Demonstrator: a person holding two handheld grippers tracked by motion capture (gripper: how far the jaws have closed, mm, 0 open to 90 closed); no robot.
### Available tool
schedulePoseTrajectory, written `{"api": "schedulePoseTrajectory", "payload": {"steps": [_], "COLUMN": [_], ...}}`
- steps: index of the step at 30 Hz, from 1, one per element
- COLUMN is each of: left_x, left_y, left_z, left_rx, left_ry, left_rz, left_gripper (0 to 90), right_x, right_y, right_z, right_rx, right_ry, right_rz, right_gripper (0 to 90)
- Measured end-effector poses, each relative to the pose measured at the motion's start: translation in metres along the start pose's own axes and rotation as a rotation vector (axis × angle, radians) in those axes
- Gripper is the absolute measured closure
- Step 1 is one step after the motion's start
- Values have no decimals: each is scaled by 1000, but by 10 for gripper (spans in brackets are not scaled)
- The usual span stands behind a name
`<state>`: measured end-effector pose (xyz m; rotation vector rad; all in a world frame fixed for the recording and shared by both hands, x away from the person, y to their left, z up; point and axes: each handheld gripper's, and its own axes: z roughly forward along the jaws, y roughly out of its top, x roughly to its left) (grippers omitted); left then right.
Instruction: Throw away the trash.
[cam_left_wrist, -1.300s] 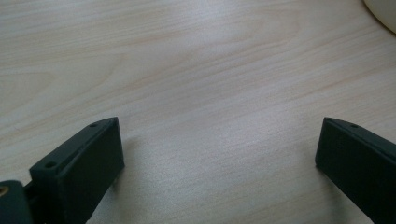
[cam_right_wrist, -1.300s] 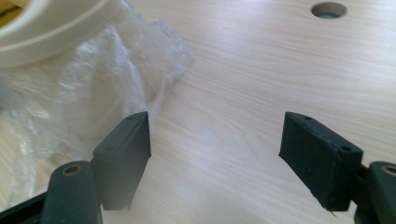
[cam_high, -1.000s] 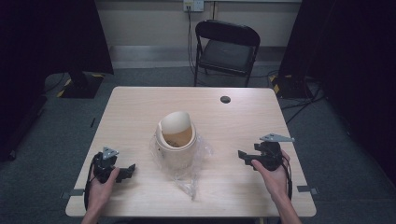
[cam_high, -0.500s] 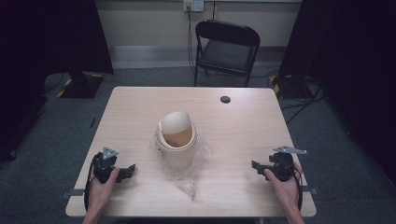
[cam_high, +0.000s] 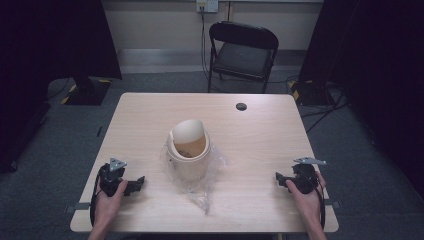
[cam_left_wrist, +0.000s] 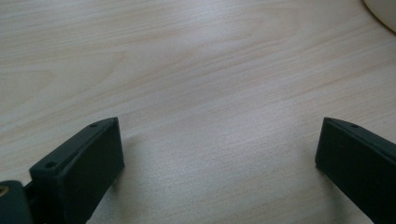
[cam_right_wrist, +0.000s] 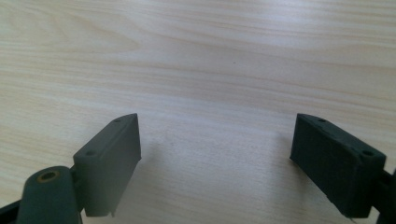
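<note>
Left gripper: black, lower left of the high view, resting on the pale wooden table, jaws spread wide, empty.
Right gripper: black, lower right, jaws likewise parted over bare wood.
Cream cylindrical bin: centre of the table, swing lid tilted, standing on crumpled clear plastic wrap.
Small black disc: upper right of the tabletop.
Black folding chair: top centre, beyond the table.

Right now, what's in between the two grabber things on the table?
In the high view, a cream swing-lid bin in a clear plastic bag sits between the left gripper and right gripper, with bare tabletop on either side.
</note>
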<state>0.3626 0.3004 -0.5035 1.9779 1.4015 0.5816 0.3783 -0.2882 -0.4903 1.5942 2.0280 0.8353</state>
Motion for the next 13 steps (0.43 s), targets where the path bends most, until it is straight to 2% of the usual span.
{"api": "schedulePoseTrajectory", "payload": {"steps": [4, 6, 7, 11, 13], "left_x": [0, 0, 0, 0, 0], "left_y": [0, 0, 0, 0, 0], "left_z": [0, 0, 0, 0, 0], "left_rx": [0, 0, -1, -1, 0], "left_ry": [0, 0, 0, 1, 0], "left_rz": [0, 0, -1, -1, 0], "left_gripper": [5, 5, 5, 5, 5], "right_x": [2, 4, 5, 5, 5], "right_y": [-2, -4, -5, -9, -9], "right_z": [2, 3, 4, 5, 5], "right_rx": [-16, -24, -36, -70, -70], "right_ry": [-31, -45, -51, -50, -51], "right_rz": [6, -17, -13, -11, -11], "right_gripper": [146, 136, 131, 119, 119]}}
